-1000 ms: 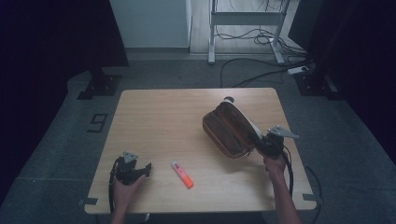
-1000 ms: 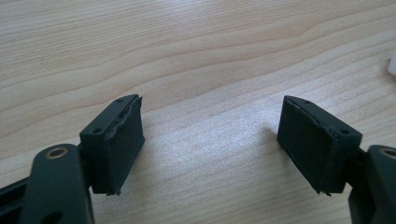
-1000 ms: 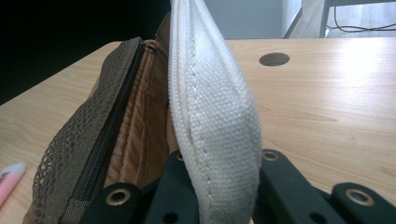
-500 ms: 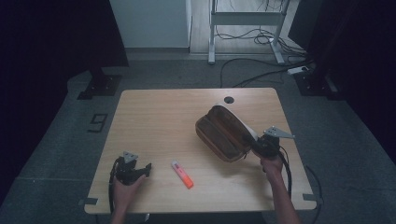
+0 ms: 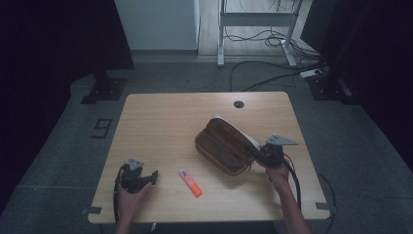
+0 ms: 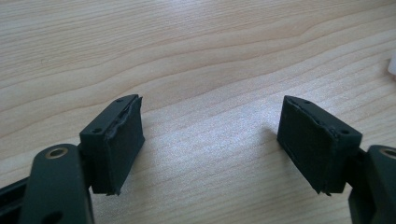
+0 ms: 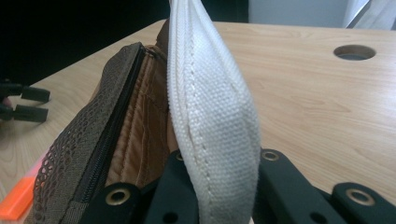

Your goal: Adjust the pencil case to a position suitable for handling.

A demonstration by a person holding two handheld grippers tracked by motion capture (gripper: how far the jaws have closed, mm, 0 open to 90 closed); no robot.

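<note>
Jaws of the right gripper [image 5: 267,155] pinch the white edge of the brown pouch [image 5: 225,146], which lies open near the surface's [image 5: 165,117] right side. Left of the pouch sits an orange marker [image 5: 190,182]. Farther left, the left gripper [image 5: 146,177] rests with jaws wide apart, holding nothing. Bare wood stretches behind the pouch.

The high view is looking down on the table [image 5: 160,117]; both gripper views are sitting close, the right one sharing the pouch [image 7: 219,107].
</note>
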